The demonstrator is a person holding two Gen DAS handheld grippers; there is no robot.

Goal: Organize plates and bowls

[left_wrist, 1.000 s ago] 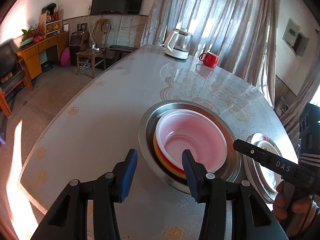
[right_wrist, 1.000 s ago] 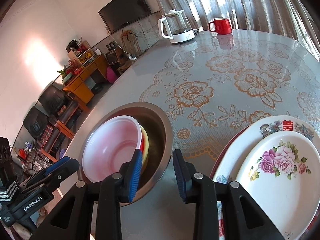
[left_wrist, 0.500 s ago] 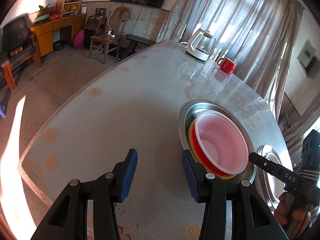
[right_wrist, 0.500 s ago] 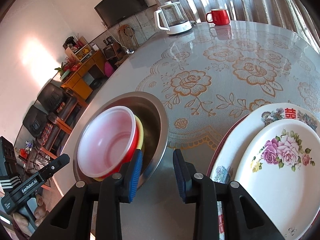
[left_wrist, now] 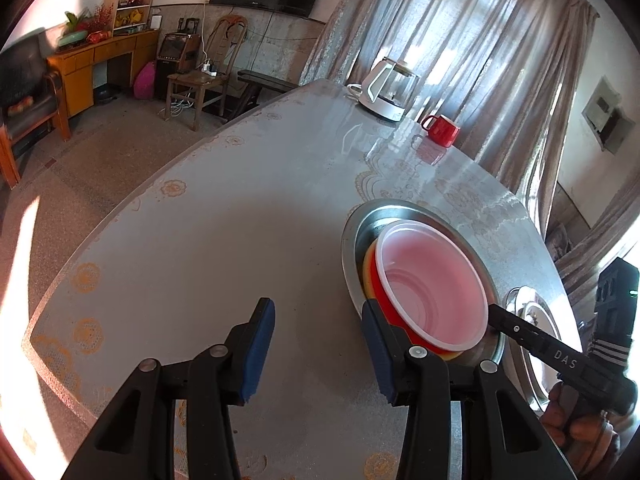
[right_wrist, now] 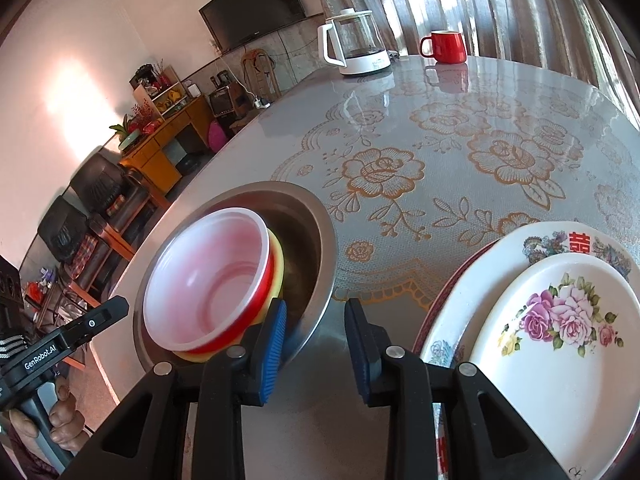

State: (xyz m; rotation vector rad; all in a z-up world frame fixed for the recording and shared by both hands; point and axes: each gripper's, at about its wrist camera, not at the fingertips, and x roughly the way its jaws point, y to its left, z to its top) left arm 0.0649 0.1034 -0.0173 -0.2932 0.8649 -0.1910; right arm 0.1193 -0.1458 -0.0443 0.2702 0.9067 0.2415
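Note:
A steel basin (left_wrist: 356, 236) (right_wrist: 316, 216) sits on the table and holds a yellow bowl (right_wrist: 278, 256) with a red bowl (left_wrist: 432, 292) (right_wrist: 212, 272) nested on top, tilted. My left gripper (left_wrist: 318, 344) is open and empty, over the table just left of the basin. My right gripper (right_wrist: 316, 336) is open and empty, its left finger at the basin's near rim. A stack of plates, topped by a white floral plate (right_wrist: 560, 352), lies right of the basin; it also shows in the left wrist view (left_wrist: 536, 320).
A glass kettle (left_wrist: 390, 88) (right_wrist: 356, 42) and a red mug (left_wrist: 442, 130) (right_wrist: 444, 46) stand at the table's far side. The flowered tablecloth (right_wrist: 440, 152) covers the table. The table edge (left_wrist: 120, 216) curves along the left.
My left gripper has drawn back and to the left, away from the bowls. The red bowl now sits more tilted in the basin. My right gripper has shifted slightly.

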